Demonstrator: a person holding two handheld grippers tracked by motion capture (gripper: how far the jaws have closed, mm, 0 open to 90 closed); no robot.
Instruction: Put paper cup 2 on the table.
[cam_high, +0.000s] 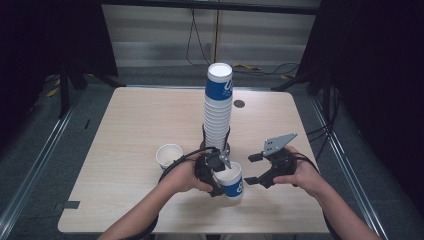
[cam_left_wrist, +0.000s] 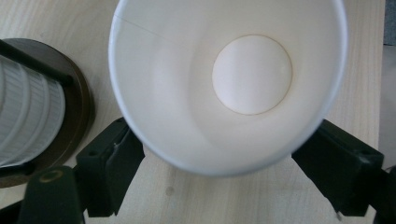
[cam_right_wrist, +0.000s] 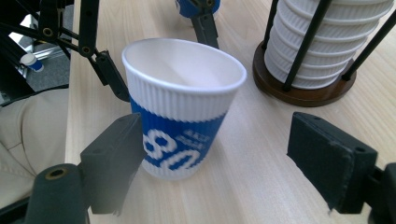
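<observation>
A blue-and-white ribbed paper cup (cam_high: 232, 182) stands upright on the table's near side. In the left gripper view I look down into its white inside (cam_left_wrist: 224, 84). My left gripper (cam_high: 224, 175) is shut on it, one black jaw on each side of the cup wall. My right gripper (cam_high: 249, 169) is just right of the cup and open. In the right gripper view the cup (cam_right_wrist: 180, 116) stands just beyond the left jaw, well clear of the right jaw, and the right gripper (cam_right_wrist: 215, 140) holds nothing.
A tall stack of the same cups (cam_high: 218, 105) stands in a black wire holder on a round wooden base (cam_right_wrist: 299, 93), just behind the grippers. Another loose cup (cam_high: 168, 155) stands to the left. The light wooden table (cam_high: 140, 115) has bare room on both sides.
</observation>
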